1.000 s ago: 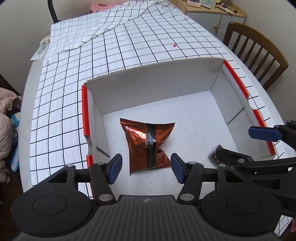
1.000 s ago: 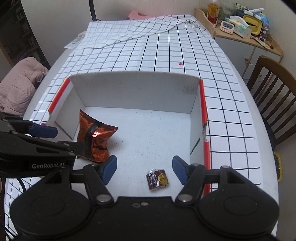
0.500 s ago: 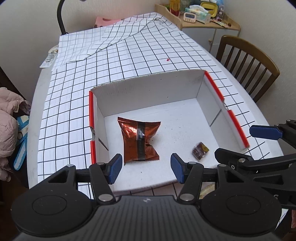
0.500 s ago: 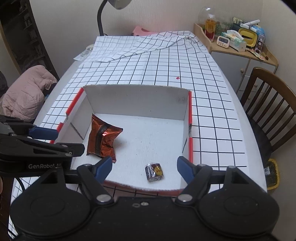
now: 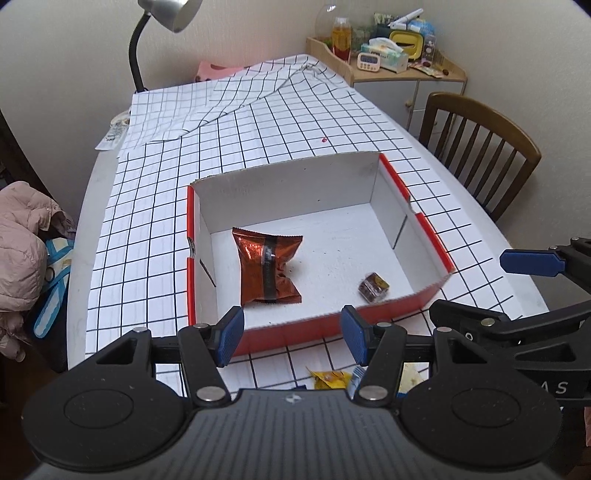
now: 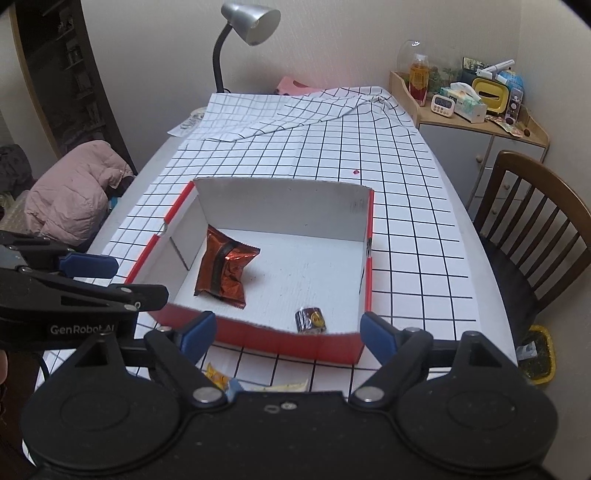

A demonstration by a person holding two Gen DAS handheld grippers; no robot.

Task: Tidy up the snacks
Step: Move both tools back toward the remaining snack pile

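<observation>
A red-and-white cardboard box (image 5: 288,192) (image 6: 280,206) stands open on the checked tablecloth. Inside it a copper foil snack bag (image 5: 267,269) (image 6: 223,273) lies at the left. A small dark wrapped candy (image 5: 373,287) (image 6: 311,320) sits near the front right corner. My left gripper (image 5: 291,332) hovers open over the box's near wall, nothing between its pads. My right gripper (image 6: 286,332) hangs beside it at the same wall; its jaws are opening and are empty. A yellow-wrapped snack (image 5: 330,378) (image 6: 216,376) lies on the table in front of the box, partly hidden by the grippers.
A wooden chair (image 5: 480,147) (image 6: 535,221) stands at the table's right side. A desk lamp (image 6: 247,22) and a folded part of the cloth are at the far end. A pink jacket (image 6: 70,192) lies to the left, and a cluttered cabinet (image 6: 472,110) stands at the back right.
Both grippers have drawn back and up out of the box. The right jaws have widened. Loose snacks in front of the box have come into view.
</observation>
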